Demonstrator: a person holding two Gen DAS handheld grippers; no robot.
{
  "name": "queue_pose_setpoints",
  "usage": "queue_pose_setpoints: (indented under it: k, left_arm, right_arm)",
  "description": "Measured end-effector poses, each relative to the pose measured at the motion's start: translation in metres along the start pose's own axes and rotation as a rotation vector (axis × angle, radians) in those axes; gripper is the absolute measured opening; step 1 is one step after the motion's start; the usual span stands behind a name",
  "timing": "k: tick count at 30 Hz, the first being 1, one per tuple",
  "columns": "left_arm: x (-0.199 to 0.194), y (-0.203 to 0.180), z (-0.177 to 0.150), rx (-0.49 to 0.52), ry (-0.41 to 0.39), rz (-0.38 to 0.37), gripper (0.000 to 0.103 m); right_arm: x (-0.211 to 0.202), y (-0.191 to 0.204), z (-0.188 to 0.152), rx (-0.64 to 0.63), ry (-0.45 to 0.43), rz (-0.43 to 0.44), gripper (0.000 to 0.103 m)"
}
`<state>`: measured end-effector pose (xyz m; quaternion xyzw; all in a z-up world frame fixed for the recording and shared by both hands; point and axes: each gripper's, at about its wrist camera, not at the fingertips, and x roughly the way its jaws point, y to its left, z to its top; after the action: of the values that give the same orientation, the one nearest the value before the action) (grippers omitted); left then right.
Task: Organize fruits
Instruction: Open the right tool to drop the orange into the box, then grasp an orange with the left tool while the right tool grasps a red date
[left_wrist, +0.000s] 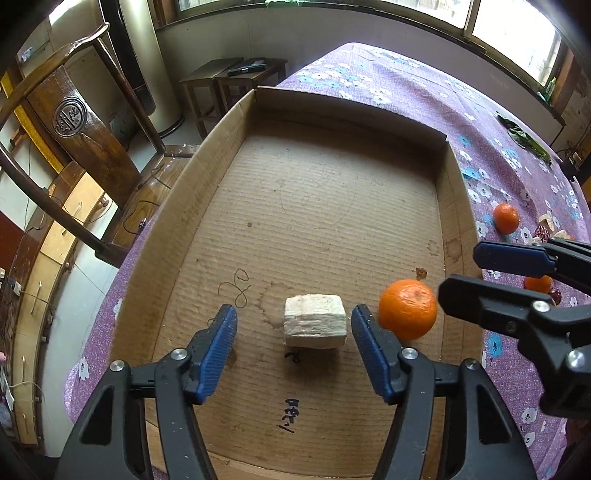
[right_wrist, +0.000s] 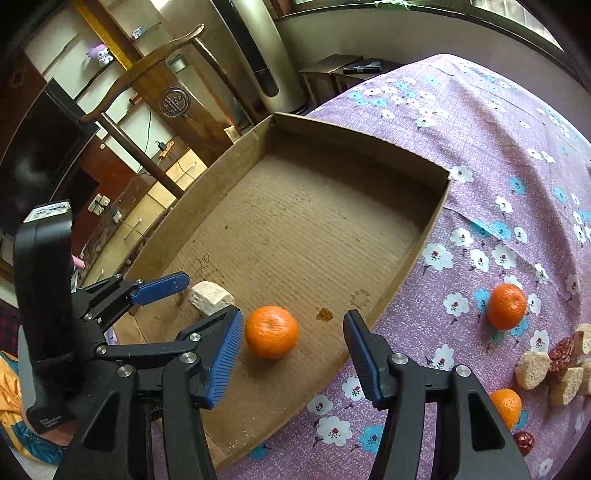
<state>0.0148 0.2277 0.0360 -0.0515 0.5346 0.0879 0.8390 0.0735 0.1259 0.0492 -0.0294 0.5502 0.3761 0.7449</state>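
Desk (left_wrist: 406, 81) draped in purple floral cloth (right_wrist: 480, 155), with a wooden chair (left_wrist: 85, 122) just beyond its left side. Shallow cardboard box (left_wrist: 317, 206) lying open on the cloth, floor bare but for stains and pen marks. Left hand-held gripper (left_wrist: 293, 354) spread wide over the box floor, gripping nothing, a pale spongy block (left_wrist: 315, 325) resting between its blue pads without touching either. Right hand-held gripper (right_wrist: 293, 356) likewise wide open and empty, straddling the box's near right wall. Inside the box, one tangerine (right_wrist: 271, 331) just beside the block. Outside on the cloth, well apart to the right: a second tangerine (right_wrist: 506, 306), a third tangerine (right_wrist: 506, 406), pale blocks (right_wrist: 532, 369) and red dates (right_wrist: 561, 352) in a loose cluster.
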Motion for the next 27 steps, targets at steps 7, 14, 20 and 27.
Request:
queue_pose_setpoints:
  k: [7,14,20,27]
  left_arm:
    - [-0.013,-0.006,0.004,-0.001,-0.042,-0.003,0.073]
    - [-0.029,-0.035,0.005,0.033,-0.075,-0.047,0.075]
    - [-0.040,-0.073,0.002,0.099,-0.094,-0.114,0.077]
    - [-0.045,-0.120,-0.007,0.187,-0.072,-0.204,0.077]
  right_arm:
    - [-0.032,-0.015,-0.021,0.043,-0.046,-0.021,0.061]
    - [-0.064,-0.045,-0.055,0.114,-0.065,-0.064,0.061]
    - [-0.089,-0.080,-0.086,0.190,-0.072,-0.110,0.061]
    - [-0.110,-0.116,-0.120,0.300,-0.085,-0.149,0.061]
